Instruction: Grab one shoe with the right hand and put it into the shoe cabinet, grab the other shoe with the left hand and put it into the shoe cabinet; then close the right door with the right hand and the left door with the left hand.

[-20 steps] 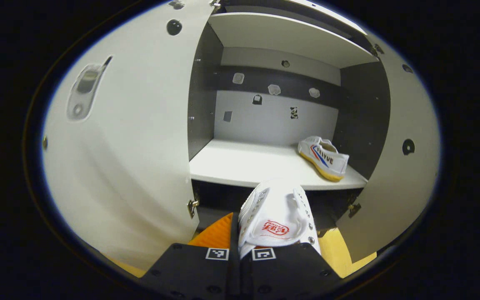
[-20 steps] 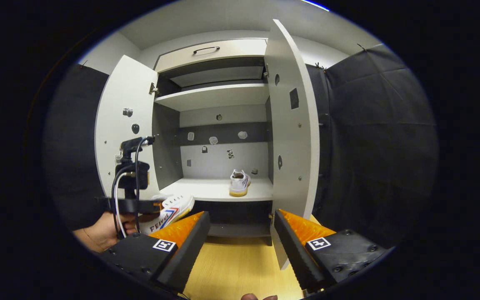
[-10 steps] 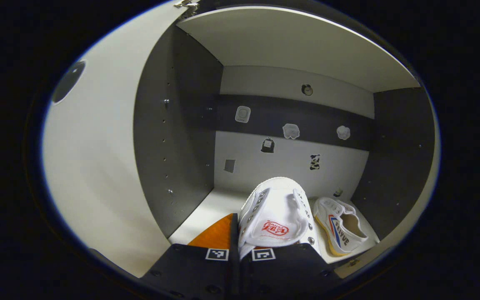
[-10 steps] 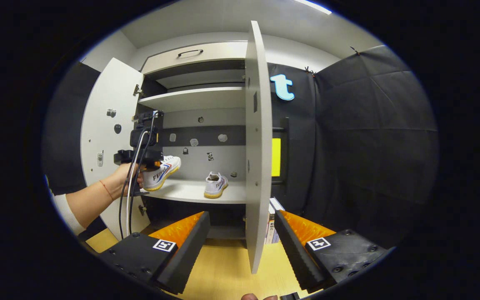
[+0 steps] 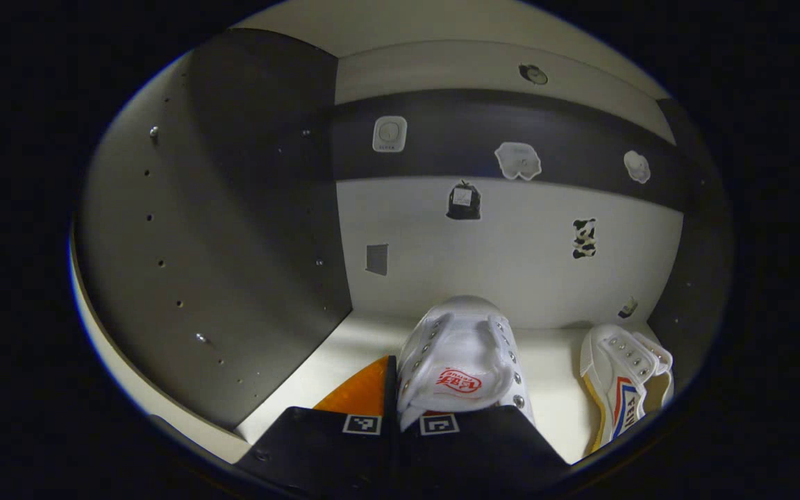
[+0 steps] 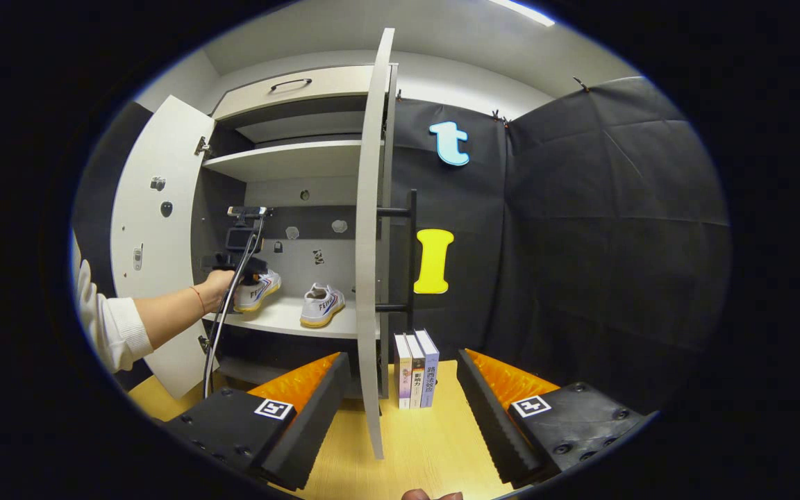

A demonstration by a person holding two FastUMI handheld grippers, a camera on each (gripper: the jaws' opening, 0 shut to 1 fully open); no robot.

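1. Now, at the left of the right gripper view, a hand [image 6: 218, 283] reaches into the shoe cabinet [image 6: 289, 161] with the left claw [image 6: 244, 258], carrying the second shoe [image 6: 255, 290] above the shelf [image 6: 271, 321].
2. Lower middle of the left gripper view: the left claw [image 5: 410, 417] is clenched on that shoe [image 5: 459, 364], the fingers pressed to either side near its tongue, toe aimed at the back wall.
3. Best, I'd say, to lower it until the sole lies flat on the shelf, and only then let go.
4. Lower right of that view, the first shoe [image 5: 621, 385] already lies on the shelf just beside; set this one down apart from it so neither gets shoved.
5. Further right in the right gripper view, the right door [image 6: 369, 243] stands edge-on and wide open.
6. Bottom of that view, the right claw [image 6: 400, 417] is released, holding nothing, above the wooden floor [image 6: 414, 451] near some books [image 6: 415, 369].
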